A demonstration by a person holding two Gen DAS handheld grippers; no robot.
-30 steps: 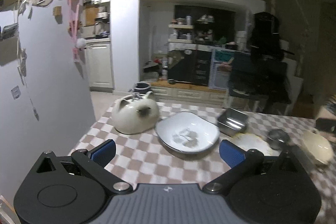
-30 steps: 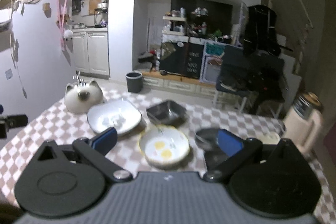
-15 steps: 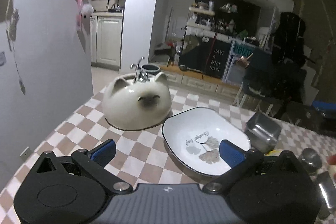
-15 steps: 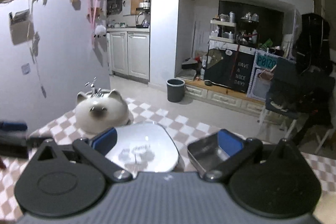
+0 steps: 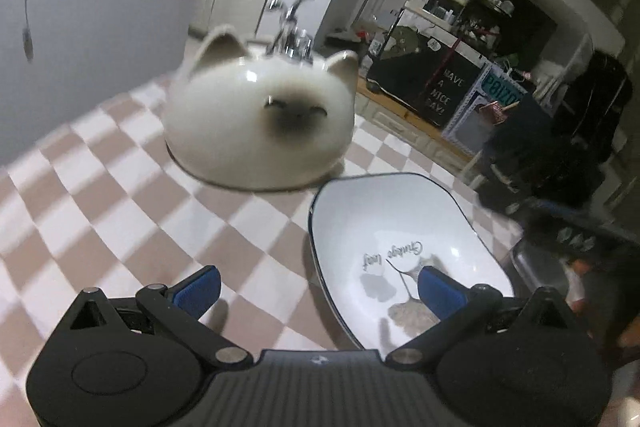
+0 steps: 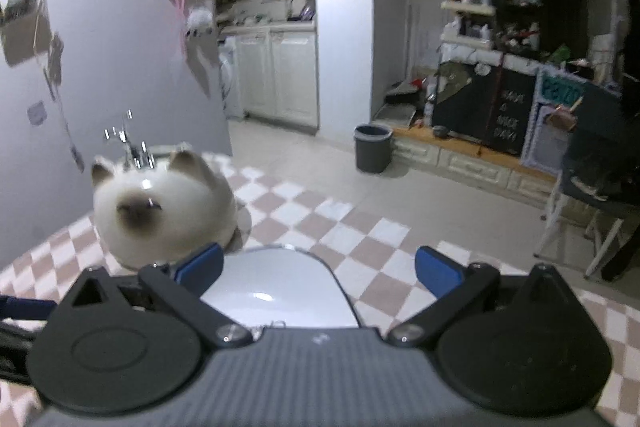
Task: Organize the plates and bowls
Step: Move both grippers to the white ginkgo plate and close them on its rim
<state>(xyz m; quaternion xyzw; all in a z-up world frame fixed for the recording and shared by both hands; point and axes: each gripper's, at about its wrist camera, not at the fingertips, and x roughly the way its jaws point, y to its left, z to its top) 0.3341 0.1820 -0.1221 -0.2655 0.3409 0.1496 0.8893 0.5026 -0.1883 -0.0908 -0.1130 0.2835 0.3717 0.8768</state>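
A white squarish plate (image 5: 400, 227) with a dark rim and a leaf print lies on the checkered tablecloth (image 5: 120, 187). My left gripper (image 5: 318, 293) is open, low over the plate's near-left rim, its right fingertip above the plate. A white cat-shaped ceramic holder (image 5: 260, 127) with metal cutlery stands just beyond. In the right wrist view the same plate (image 6: 280, 287) lies between the open fingers of my right gripper (image 6: 318, 269), with the cat holder (image 6: 160, 211) to the left.
A steel tray (image 5: 540, 267) sits right of the plate, partly hidden by the dark right gripper. The table's far edge (image 6: 360, 211) runs close behind the plate. A grey bin (image 6: 372, 147), cabinets and a chair stand on the floor beyond.
Both grippers have moved forward and down toward the white plate and the cat holder. The yellow bowl and small steel bowls have left both views.
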